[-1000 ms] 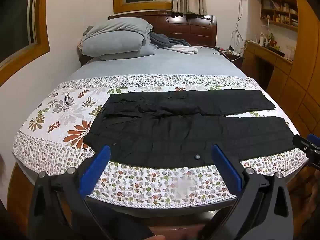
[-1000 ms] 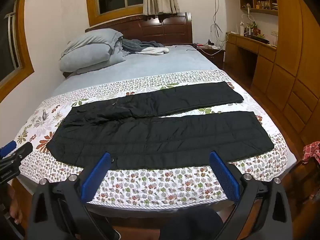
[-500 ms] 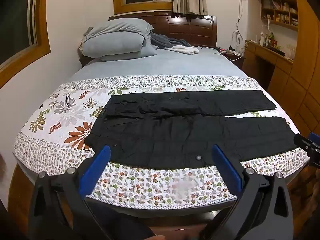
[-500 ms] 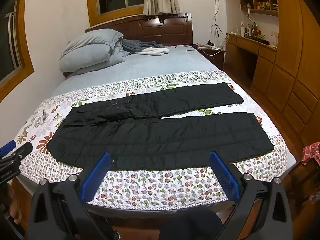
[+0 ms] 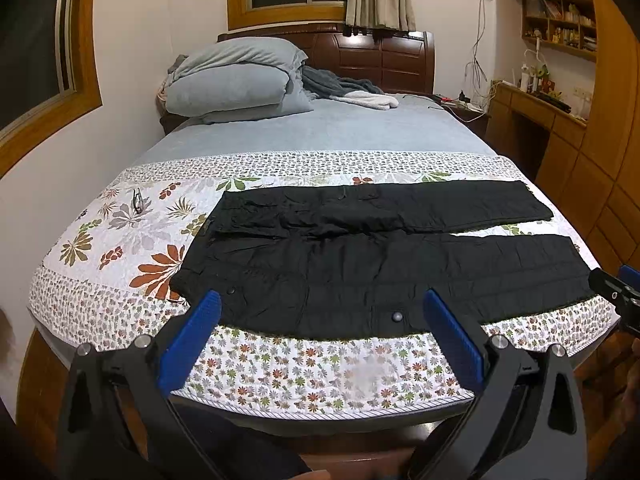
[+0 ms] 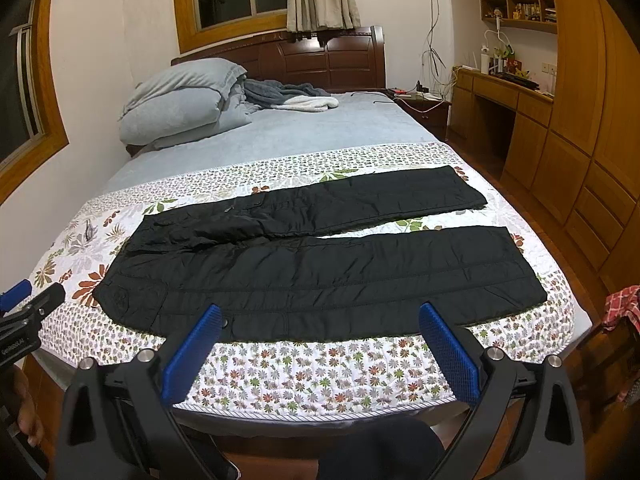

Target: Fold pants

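The black pants (image 5: pixel 360 264) lie flat across the foot of the bed (image 5: pixel 320 132), on a flowery quilt (image 5: pixel 120 240). The waist is at the left and the two legs run out to the right, with a thin strip of quilt showing between them. The near leg lies close to the front edge of the bed. A band of bare quilt runs between that leg and the edge. There is much more bare quilt to the left of the waist, and the whole gray top half of the bed is open.

The left tongs (image 5: pixel 322 338) hang in the air in front of the bed, over its front edge, with the blue pads wide apart and nothing in them. The right tongs (image 6: pixel 320 352) hang the same way, pads wide apart and empty.

At the head of the bed sit a folded gray blanket (image 6: pixel 180 100) and some loose clothes (image 6: pixel 296 98). They are well apart from the pants. A wooden desk (image 6: pixel 504 88) and tall cupboards (image 6: pixel 580 120) stand along the right side.

A small dark thing (image 5: pixel 138 202) lies on the quilt to the left of the waist; it may be a pair of glasses. Only the right view shows a red checked cloth (image 6: pixel 620 308) low at the right. Each view shows the tip of the other tongs at its side.
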`<state>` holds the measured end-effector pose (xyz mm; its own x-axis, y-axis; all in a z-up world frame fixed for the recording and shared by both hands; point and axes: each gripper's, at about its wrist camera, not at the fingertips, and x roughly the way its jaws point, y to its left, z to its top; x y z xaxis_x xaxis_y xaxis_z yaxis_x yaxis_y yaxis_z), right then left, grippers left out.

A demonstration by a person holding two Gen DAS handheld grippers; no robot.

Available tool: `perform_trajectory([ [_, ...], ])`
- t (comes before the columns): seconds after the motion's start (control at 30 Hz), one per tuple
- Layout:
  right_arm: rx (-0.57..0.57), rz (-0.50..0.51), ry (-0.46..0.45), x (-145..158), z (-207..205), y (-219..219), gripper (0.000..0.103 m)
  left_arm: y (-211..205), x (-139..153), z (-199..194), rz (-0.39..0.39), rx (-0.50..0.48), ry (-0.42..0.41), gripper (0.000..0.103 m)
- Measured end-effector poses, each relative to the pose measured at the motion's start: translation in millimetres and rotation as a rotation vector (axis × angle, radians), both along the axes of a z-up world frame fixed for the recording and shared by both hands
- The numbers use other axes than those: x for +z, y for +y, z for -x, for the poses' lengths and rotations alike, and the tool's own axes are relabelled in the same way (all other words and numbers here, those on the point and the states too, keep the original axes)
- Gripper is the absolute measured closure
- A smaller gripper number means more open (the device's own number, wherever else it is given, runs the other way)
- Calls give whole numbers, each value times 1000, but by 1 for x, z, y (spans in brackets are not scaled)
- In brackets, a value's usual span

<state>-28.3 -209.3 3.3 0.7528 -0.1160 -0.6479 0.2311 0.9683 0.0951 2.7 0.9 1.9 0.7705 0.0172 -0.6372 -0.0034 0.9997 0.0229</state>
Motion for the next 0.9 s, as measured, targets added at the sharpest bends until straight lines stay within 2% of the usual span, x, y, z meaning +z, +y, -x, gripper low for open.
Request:
perform_trajectory([
  [0.9,4,0,8,-4,-1,0,3,5,-1,1,-2,-1,0,3],
])
